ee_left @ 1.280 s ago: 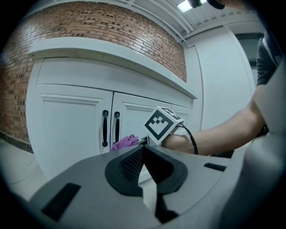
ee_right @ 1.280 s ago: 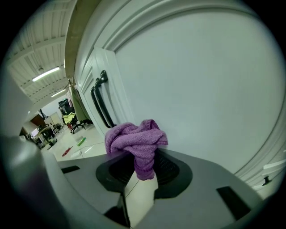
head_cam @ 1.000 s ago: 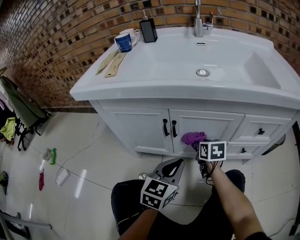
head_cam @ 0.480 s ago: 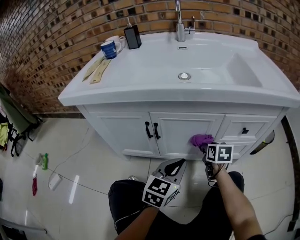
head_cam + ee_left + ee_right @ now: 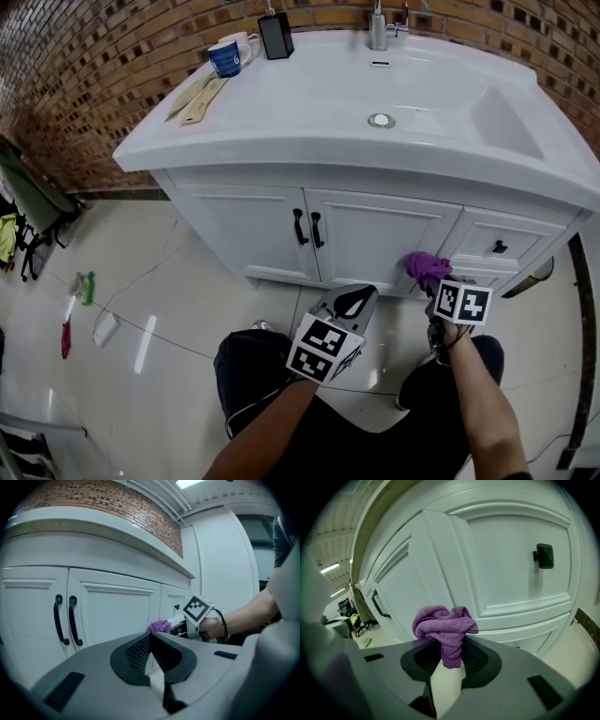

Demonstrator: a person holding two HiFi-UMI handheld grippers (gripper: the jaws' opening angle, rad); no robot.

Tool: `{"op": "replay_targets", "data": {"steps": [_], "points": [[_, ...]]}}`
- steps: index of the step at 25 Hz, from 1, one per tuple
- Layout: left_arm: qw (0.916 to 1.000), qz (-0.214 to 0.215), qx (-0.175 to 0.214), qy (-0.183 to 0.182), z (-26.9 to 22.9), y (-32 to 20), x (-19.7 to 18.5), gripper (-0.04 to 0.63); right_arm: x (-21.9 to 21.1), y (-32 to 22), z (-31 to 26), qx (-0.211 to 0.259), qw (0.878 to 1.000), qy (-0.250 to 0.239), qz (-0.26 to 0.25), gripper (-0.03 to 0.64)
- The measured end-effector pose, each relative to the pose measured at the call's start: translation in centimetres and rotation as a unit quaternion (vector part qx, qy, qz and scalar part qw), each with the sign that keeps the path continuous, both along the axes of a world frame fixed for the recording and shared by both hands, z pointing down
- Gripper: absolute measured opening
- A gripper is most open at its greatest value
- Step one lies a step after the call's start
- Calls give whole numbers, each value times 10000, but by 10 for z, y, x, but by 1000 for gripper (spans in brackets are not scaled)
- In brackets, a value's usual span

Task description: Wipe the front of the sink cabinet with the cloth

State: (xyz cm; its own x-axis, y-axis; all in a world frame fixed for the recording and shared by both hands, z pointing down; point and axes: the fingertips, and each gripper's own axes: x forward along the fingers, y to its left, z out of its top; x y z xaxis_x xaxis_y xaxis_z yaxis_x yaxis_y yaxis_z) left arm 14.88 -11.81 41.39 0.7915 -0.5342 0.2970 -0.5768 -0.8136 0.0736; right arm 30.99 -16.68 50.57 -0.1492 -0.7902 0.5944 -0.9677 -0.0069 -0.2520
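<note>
Purple cloth (image 5: 445, 627): bunched into a wad and pinched at its lower end in the right tool; the loose folds bulge above the jaw tips.
Cloth position: low on the front of the sink cabinet (image 5: 375, 234), by the upright strip between the right-hand door and the drawers (image 5: 497, 246); whether it actually touches the white panel cannot be told.
Right tool (image 5: 449, 665): clenched on the cloth and pointed at the cabinet front, with its marker cube facing up in the head view.
Left tool (image 5: 151, 641): jaws brought together with nothing between them, held low over the floor and well apart from the cabinet, aimed towards the doors.
Door handles (image 5: 307, 228): two black vertical bars side by side at the middle of the two doors, to the left of the cloth.
Worktop (image 5: 281, 122): white basin top carrying a blue mug (image 5: 225, 58) and a black dispenser (image 5: 275, 36) at the back left, with the tap (image 5: 378, 28) at the back centre.
Wall (image 5: 94, 84): brick, behind and to the left of the cabinet.
Floor (image 5: 169, 309): glossy pale tiles.
</note>
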Motion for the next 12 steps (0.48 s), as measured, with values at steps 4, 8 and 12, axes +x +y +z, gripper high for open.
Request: {"op": "replay_targets", "data": {"steps": [4, 8, 12], "points": [[9999, -122, -99, -25, 11, -9, -12, 3, -49, -8, 5, 57, 9986, -70, -523, 115], [9994, -306, -168, -27, 19, -23, -28, 3, -93, -19, 11, 64, 9958, -237, -880, 115], [9981, -570, -240, -37, 28, -36, -50, 3, -131, -31, 22, 23, 9922, -461, -1157, 115]]}}
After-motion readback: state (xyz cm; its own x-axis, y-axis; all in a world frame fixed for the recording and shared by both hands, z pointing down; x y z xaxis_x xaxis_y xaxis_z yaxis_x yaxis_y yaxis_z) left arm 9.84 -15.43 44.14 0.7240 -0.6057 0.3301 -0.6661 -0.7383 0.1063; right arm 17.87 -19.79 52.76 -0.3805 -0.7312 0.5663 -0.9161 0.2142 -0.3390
